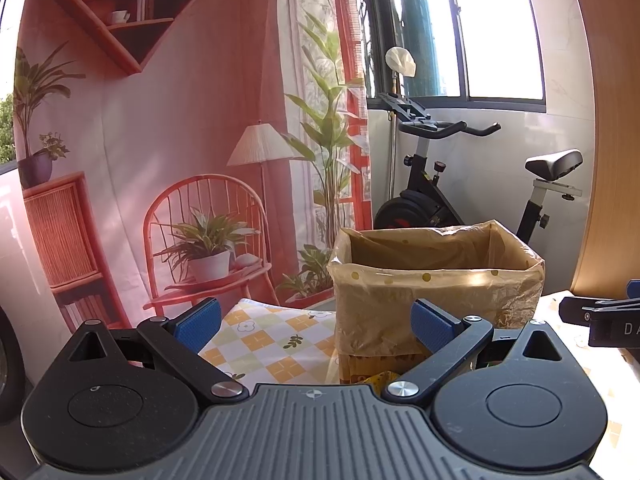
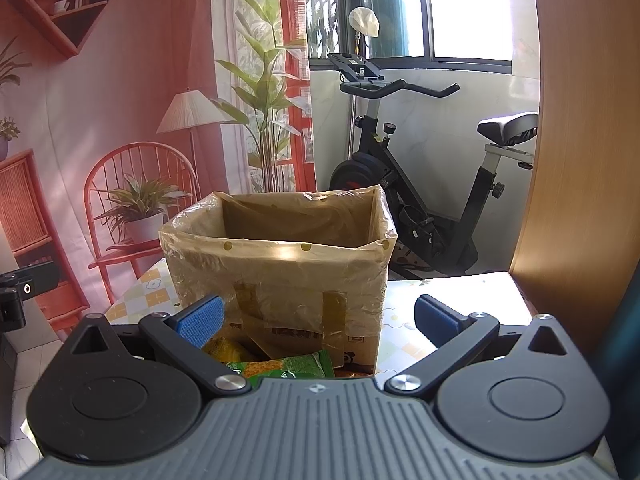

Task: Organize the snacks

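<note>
- Behind everything you have a printed backdrop and an exercise bike by the window.
- Your tabletop carries a checked cloth with flowers.
- A box lined with a clear bag stands on it, open at the top, in front of both cameras.
- Your left hand-held gripper is spread wide and holds nothing.
- Your right hand-held gripper is also wide apart and empty.
- 2 snack packets lie at the box's near foot, a green one and a yellow one, below your right pads.

Snack packets — mostly hidden behind gripper body.
</note>
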`<state>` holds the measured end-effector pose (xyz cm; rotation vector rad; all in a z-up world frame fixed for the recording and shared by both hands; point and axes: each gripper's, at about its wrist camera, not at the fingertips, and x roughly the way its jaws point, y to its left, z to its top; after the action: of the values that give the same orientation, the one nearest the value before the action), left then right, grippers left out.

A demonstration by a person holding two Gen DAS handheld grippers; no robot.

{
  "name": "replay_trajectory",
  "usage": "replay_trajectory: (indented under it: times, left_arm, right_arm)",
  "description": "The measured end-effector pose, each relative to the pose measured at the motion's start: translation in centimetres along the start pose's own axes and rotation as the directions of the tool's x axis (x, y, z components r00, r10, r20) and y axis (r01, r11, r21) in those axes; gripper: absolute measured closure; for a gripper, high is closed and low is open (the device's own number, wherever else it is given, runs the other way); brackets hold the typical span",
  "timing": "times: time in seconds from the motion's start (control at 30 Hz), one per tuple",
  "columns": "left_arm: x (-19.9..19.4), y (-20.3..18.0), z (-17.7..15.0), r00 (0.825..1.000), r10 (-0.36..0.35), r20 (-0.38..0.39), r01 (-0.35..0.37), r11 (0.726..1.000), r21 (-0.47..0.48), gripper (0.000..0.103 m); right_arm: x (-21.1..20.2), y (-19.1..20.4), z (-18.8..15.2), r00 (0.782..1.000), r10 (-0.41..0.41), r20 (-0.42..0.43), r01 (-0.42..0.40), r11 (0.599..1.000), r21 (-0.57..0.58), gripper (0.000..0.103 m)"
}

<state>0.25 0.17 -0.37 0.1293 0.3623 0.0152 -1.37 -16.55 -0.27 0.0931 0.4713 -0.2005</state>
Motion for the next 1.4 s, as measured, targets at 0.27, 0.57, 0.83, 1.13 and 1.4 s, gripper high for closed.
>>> replay_trajectory:
  times: [0.27, 0.57, 0.83, 1.13, 1.4]
  left_arm:
    - [-0.15, 0.01, -0.02, 1.000, 0.000, 0.003, 0.000, 1.000, -0.002, 0.001]
    - [-0.29, 0.11, -0.01, 1.000, -0.006, 0.006, 0.006, 1.000, -0.008, 0.001]
    - [-0.23, 0.19, -0.02, 1.000, -0.008, 0.005, 0.008, 1.000, -0.012, 0.001]
    - [-0.22, 0.14, -0.05, 1.000, -0.007, 0.006, 0.007, 1.000, -0.013, 0.001]
    - [-0.19, 0.15, -0.04, 1.000, -0.006, 0.007, 0.006, 1.000, -0.013, 0.001]
  right_arm:
    - [-0.08, -0.01, 0.06, 1.000, -0.001, -0.001, 0.001, 1.000, 0.000, 0.000]
    - [0.47, 0.75, -0.61, 1.000, 0.007, -0.003, -0.007, 1.000, -0.005, 0.000]
    - [0.52, 0.79, -0.57, 1.000, 0.008, -0.005, -0.008, 1.000, -0.004, 0.000]
    - [0.44, 0.70, -0.53, 1.000, 0.009, -0.006, -0.009, 1.000, -0.005, 0.000]
    - [0.40, 0.72, -0.59, 1.000, 0.011, -0.008, -0.011, 1.000, -0.005, 0.000]
